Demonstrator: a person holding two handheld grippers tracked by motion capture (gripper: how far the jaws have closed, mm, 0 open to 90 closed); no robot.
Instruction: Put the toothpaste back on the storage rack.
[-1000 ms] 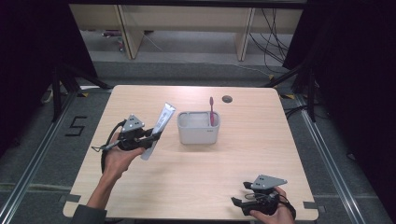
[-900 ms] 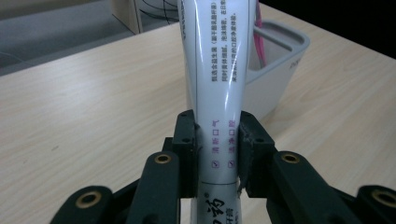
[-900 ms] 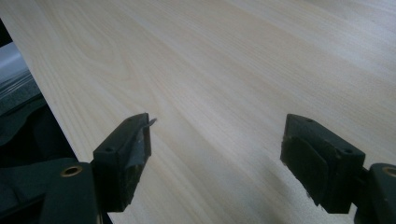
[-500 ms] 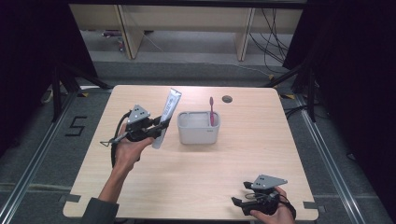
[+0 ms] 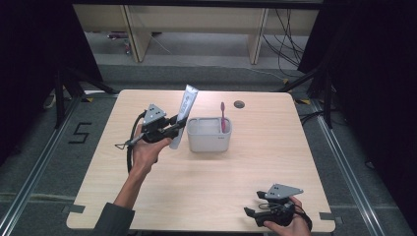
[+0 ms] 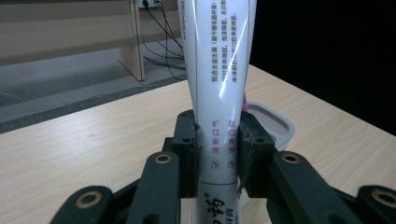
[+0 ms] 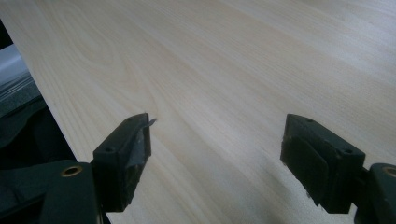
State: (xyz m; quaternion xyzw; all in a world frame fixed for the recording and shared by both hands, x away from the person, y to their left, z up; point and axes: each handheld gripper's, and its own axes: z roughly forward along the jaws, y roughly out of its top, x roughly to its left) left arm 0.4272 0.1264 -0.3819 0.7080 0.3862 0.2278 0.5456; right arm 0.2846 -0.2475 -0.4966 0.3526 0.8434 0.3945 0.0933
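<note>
L gripper [image 5: 173, 129] clamped on white toothpaste tube [image 5: 184, 111], tube upright w/ slight tilt, held above table just left of grey holder [image 5: 209, 135]. Pink toothbrush [image 5: 223, 118] stands in holder. R gripper [image 5: 252, 214] well apart from holder, nr table's [image 5: 206, 182] front edge, jaws wide apart, nothing between.

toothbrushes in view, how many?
1. A pink toothbrush stands upright at the right end of the grey holder. Anything lying low inside the holder would be hidden.
</note>
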